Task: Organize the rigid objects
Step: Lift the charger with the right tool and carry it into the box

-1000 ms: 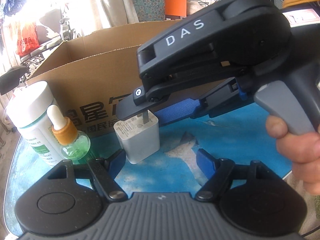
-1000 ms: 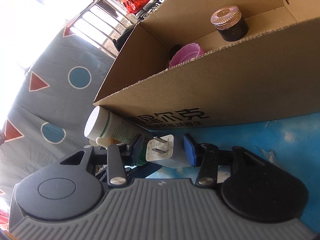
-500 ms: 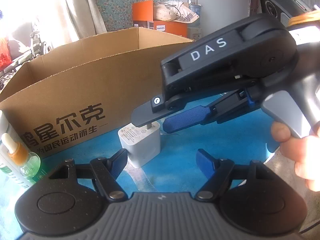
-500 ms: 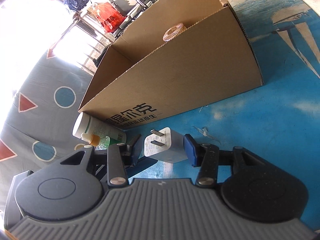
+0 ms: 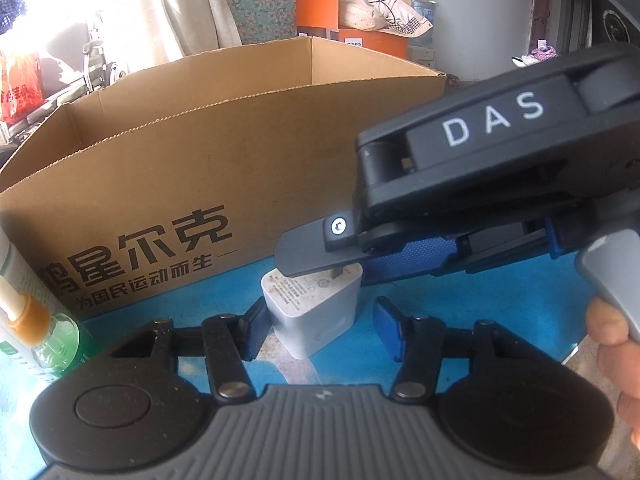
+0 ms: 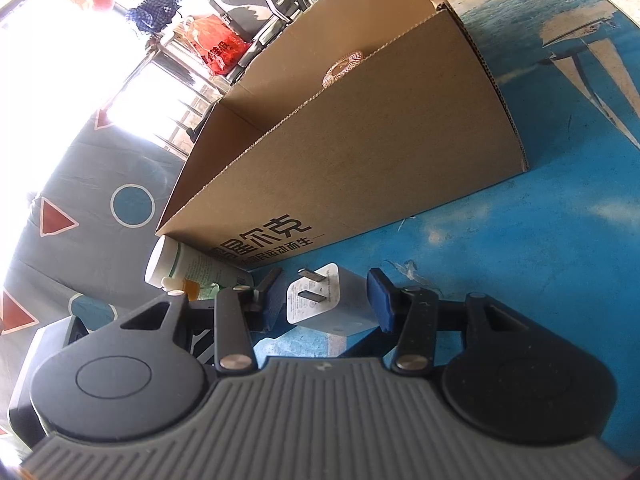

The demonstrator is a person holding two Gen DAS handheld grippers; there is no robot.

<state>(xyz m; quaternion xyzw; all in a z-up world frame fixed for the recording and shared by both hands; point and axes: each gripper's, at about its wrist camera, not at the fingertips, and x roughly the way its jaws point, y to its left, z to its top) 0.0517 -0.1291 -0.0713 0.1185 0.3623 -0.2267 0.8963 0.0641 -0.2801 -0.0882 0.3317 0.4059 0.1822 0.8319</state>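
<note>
A white plug adapter point(image 5: 312, 312) stands on the blue table in front of the cardboard box point(image 5: 224, 160). My left gripper point(image 5: 320, 330) is open; its left finger is beside the adapter and the right finger stands apart. My right gripper point(image 6: 324, 300) is open around the same adapter point(image 6: 328, 304), prongs up, with small gaps at both pads. In the left wrist view the right gripper point(image 5: 320, 256) reaches over the adapter from the right. The box point(image 6: 360, 152) holds a jar with a copper lid point(image 6: 343, 69).
A white bottle point(image 6: 180, 260) and a small green dropper bottle point(image 5: 44, 332) with an orange collar stand left of the box. The blue painted table point(image 6: 540, 240) extends to the right. Room clutter lies behind the box.
Both views have closed in on the adapter. The left view swung right, so the bottles slid to the left edge. The right gripper tilted lower, hiding most of the box's inside.
</note>
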